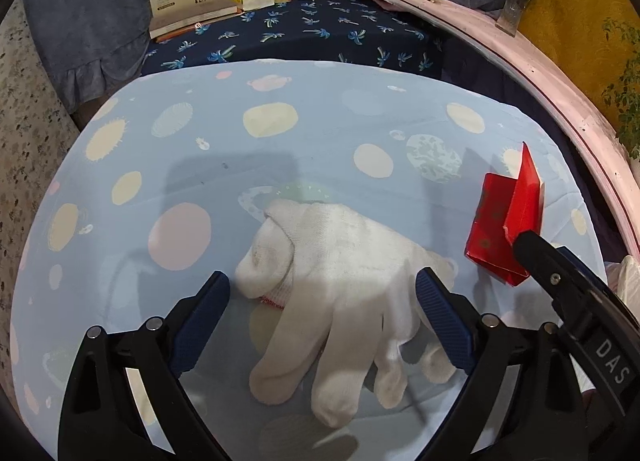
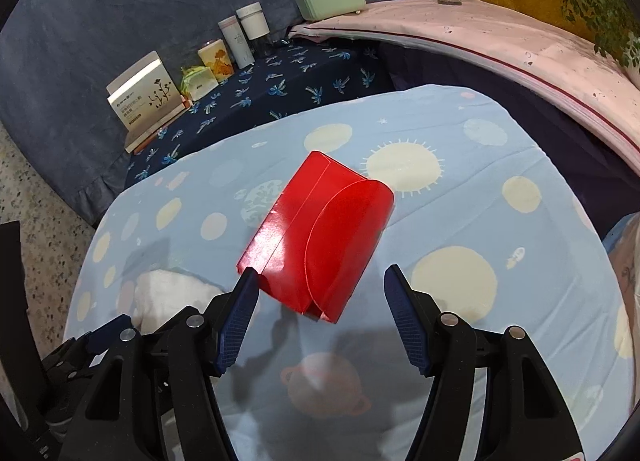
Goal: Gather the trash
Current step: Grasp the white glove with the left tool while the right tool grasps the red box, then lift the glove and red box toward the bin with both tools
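My left gripper [image 1: 322,287], jaws wide apart, straddles a white glove [image 1: 340,293] lying flat on the blue cloth [image 1: 280,149], pads clear of it. My right gripper [image 2: 320,293], also parted, frames the near end of a red carton [image 2: 316,237], gripping nothing.

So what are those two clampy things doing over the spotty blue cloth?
A person holds a gripper in each hand and is picking up trash. The left gripper hangs open over a white glove lying flat on the blue tablecloth. The right gripper is open too, with a red paper box lying partly between its fingers. Neither thing has been grabbed yet.
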`<state>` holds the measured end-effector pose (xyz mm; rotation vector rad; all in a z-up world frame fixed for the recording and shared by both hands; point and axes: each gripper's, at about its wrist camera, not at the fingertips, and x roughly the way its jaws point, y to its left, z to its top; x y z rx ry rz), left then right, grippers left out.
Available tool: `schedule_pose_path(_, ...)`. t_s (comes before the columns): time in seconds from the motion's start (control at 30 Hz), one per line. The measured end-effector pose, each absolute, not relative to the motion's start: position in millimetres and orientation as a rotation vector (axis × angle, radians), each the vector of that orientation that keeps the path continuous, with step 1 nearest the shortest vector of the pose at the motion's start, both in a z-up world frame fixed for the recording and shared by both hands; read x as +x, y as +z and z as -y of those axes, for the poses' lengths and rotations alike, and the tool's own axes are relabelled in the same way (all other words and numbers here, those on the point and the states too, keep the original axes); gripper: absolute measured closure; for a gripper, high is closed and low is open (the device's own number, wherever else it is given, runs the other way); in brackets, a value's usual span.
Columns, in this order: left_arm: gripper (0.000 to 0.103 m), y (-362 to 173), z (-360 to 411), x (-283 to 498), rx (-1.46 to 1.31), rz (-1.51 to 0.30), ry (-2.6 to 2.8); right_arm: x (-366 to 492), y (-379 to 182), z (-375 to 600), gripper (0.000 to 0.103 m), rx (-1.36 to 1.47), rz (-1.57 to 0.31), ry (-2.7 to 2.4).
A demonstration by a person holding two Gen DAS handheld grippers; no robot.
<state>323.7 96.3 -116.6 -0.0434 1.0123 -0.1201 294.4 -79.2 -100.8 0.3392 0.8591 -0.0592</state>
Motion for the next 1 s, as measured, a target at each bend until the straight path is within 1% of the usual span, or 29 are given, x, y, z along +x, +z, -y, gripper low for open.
schedule_pose_path(0.03, 0.023, -118.5, -96.9, 325.8, -0.047, -1.017, -0.123, 296.2, -103.4, 80.2, 0.040, 0.344, -0.863, -0.059)
schedule_pose_path(0.07, 0.024, -120.2, -97.3, 326.6, -0.050, -1.020, -0.123, 297.5, -105.6, 81.4, 0.041, 0.347, -0.864, -0.061)
schedule_pose_path(0.1, 0.027, -120.3, -97.4, 326.2, -0.052, -1.012, -0.122, 298.4, -106.9, 82.6, 0.045, 0.350, -0.864, -0.062)
schedule_pose_path(0.13, 0.034, -119.7, -96.9, 325.2, -0.053, -1.005, -0.128, 299.0, -108.5, 84.0, 0.047, 0.355, -0.865, -0.061)
schedule_pose_path(0.17, 0.040, -119.3, -95.9, 324.7, -0.052, -1.003, -0.136, 299.3, -109.8, 85.6, 0.056, 0.360, -0.867, -0.058)
schedule_pose_path(0.2, 0.047, -118.8, -95.0, 323.8, -0.050, -1.001, -0.144, 299.7, -111.3, 86.7, 0.064, 0.364, -0.871, -0.057)
schedule_pose_path(0.23, 0.057, -118.4, -94.2, 323.7, -0.051, -0.999, -0.147, 300.3, -113.0, 87.9, 0.067, 0.368, -0.876, -0.057)
schedule_pose_path(0.27, 0.063, -117.8, -93.7, 322.9, -0.054, -0.998, -0.153, 300.2, -114.7, 88.8, 0.077, 0.374, -0.881, -0.054)
schedule_pose_path(0.3, 0.071, -117.1, -93.2, 322.2, -0.055, -0.999, -0.156, 299.8, -115.4, 89.1, 0.088, 0.375, -0.885, -0.050)
schedule_pose_path(0.33, 0.081, -115.9, -92.4, 321.2, -0.063, -0.999, -0.169, 298.4, -115.7, 89.1, 0.092, 0.371, -0.888, -0.049)
schedule_pose_path(0.37, 0.085, -115.3, -91.7, 321.1, -0.073, -1.007, -0.182, 296.3, -115.2, 89.1, 0.099, 0.367, -0.888, -0.048)
schedule_pose_path(0.43, 0.087, -112.7, -88.9, 318.7, -0.081, -1.008, -0.191, 291.4, -112.7, 89.7, 0.099, 0.361, -0.879, -0.053)
schedule_pose_path(0.57, 0.088, -103.4, -78.5, 308.8, -0.056, -0.987, -0.201, 278.9, -100.4, 94.5, 0.102, 0.340, -0.853, -0.062)
schedule_pose_path(1.0, 0.088, -56.5, -32.1, 261.3, -0.017, -0.923, -0.271, 220.9, -48.0, 129.3, 0.102, 0.328, -0.745, -0.108)
